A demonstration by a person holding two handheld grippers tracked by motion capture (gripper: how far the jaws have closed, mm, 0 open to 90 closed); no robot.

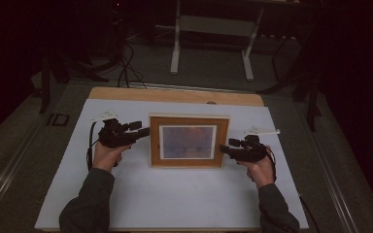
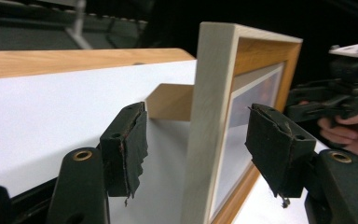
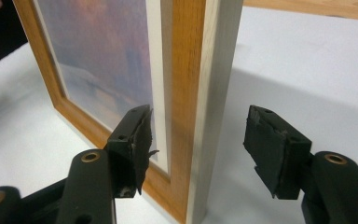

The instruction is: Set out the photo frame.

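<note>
The left gripper (image 1: 143,132) is spread, its pads astride the left edge of the wooden picture frame (image 1: 189,141) without pressing. The right gripper (image 1: 225,149) straddles the right edge likewise. The frame stands upright mid-table on the white sheet (image 1: 175,194).

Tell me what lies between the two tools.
The picture frame stands between the left tool and right tool in the high view. In each gripper view, one frame edge sits between open jaws, untouched by the pads.
</note>
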